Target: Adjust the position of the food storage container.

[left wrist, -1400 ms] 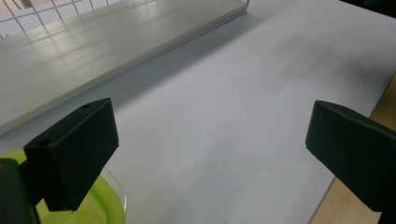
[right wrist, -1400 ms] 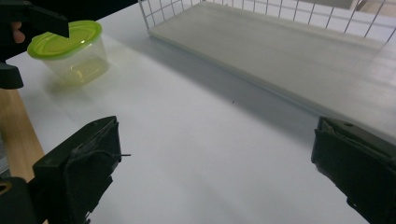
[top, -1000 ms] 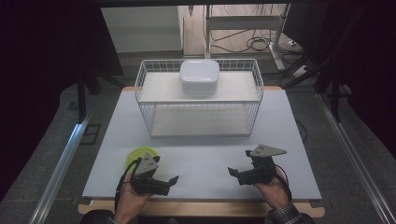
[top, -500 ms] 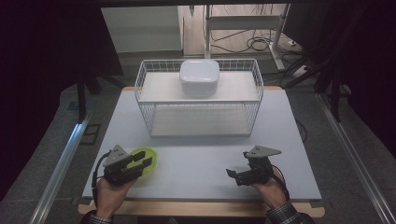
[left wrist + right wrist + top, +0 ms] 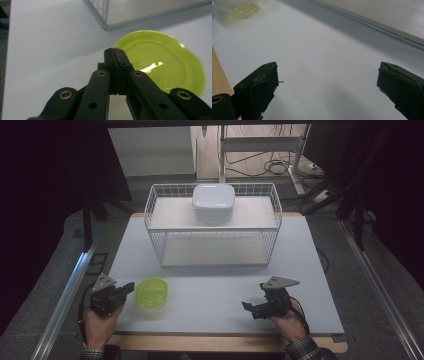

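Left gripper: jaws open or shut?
Shut. The left gripper has its jaws pressed together, nothing between them, just short of the green bowl.

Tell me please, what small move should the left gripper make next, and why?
Probably open again before going for the green bowl. The left gripper has just been closing and is now shut with nothing between its jaws, its tip just short of the bowl's rim. Shut jaws cannot take the rim.

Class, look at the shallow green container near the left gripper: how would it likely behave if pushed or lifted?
The green container looks like thin translucent plastic, so probably light and slightly flexible. Low and flat-bottomed, it would likely slide on the smooth table, not tip.
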A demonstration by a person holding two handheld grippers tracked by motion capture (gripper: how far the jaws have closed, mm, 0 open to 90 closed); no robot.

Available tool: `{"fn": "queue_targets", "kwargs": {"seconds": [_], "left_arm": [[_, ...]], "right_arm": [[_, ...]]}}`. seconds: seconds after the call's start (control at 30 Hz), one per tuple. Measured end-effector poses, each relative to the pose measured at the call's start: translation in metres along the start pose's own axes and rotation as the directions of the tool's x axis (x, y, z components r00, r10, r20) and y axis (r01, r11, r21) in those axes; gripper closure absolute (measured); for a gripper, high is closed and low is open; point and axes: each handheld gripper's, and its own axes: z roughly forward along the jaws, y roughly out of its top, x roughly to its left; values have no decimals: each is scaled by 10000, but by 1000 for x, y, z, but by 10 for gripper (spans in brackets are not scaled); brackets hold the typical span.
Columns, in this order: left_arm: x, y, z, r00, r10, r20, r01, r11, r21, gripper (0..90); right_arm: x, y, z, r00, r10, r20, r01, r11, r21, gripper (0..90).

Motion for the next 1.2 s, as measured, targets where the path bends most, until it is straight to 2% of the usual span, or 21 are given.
{"fn": "queue_targets", "kwargs": {"seconds": [0.1, 0.23, 0.33, 0.4, 0.53, 0.9, 1.07, 1.2], "left_arm": [[5, -3, 2, 9998, -137, -111, 139, 9996, 245, 900], [8, -7, 8, 9995, -313, -23, 314, 9956, 883, 900], [10, -10, 13, 9982, -470, 380, 418, 9909, 1281, 900], [8, -11, 17, 9963, -420, 747, 307, 9888, 1463, 900], [2, -11, 23, 9933, -265, 1128, 75, 9862, 1657, 900], [-12, -10, 37, 9878, 28, 1559, -332, 9808, 1922, 900], [-21, -7, 46, 9810, 213, 1926, -596, 9789, 1955, 900], [-31, -3, 54, 9732, 382, 2267, -829, 9781, 1911, 900]], "right_arm": [[0, 0, 0, 10000, -21, 8, 21, 10000, 51, 41], [0, 0, 1, 10000, -38, 36, 38, 9999, 112, 44], [0, -1, 1, 10000, -39, 39, 39, 9999, 152, 47], [0, -1, 2, 10000, -57, 46, 56, 9998, 200, 48], [1, -1, 3, 9999, -101, 9, 101, 9996, 279, 51], [1, -2, 6, 9999, -126, 17, 125, 9989, 449, 53], [2, -2, 7, 9999, -134, -27, 135, 9986, 517, 52], [3, -2, 9, 9999, -168, -7, 168, 9981, 601, 52]]}}
